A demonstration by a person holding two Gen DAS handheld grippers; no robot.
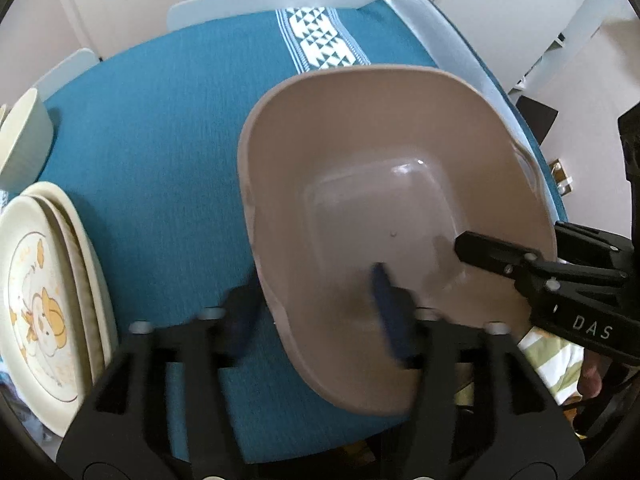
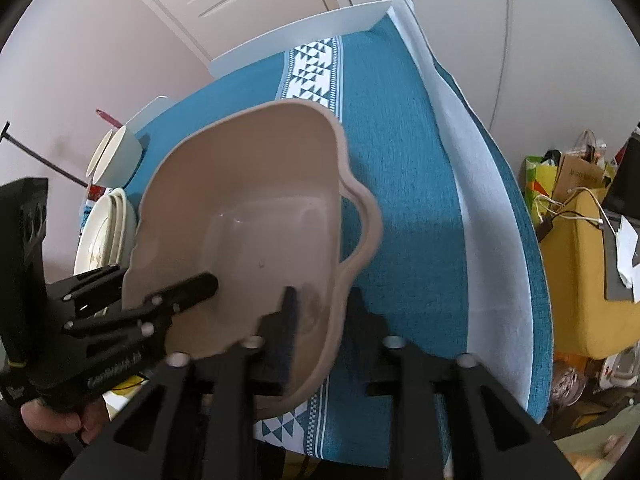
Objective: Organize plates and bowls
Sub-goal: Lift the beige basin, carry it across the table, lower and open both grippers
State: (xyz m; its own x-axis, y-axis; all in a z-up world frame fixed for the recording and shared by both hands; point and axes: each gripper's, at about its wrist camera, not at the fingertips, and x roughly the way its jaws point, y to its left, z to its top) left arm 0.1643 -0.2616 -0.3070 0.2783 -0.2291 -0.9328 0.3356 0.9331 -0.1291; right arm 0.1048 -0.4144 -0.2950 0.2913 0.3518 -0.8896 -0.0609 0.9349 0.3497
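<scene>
A beige plastic basin (image 1: 380,128) (image 2: 248,160) rests empty on the teal tablecloth (image 1: 160,152). My left gripper (image 1: 316,316) straddles its near-left rim, one finger outside and one inside, jaws apart and not pressing. It also shows in the right wrist view as the left gripper (image 2: 164,276). My right gripper (image 2: 324,316) straddles the opposite rim the same way, open; in the left wrist view the right gripper (image 1: 510,236) is at the right. A stack of cream plates (image 1: 48,300) (image 2: 104,232) with a cartoon print lies left of the basin, a cream bowl (image 1: 24,140) (image 2: 116,156) beyond it.
White chair backs (image 1: 272,0) stand at the table's far edge. A white cloth strip (image 2: 472,200) runs along the table's right side. Off the table at the right are a yellow surface (image 2: 580,280) and bags. A person's hand (image 2: 60,420) holds the left gripper.
</scene>
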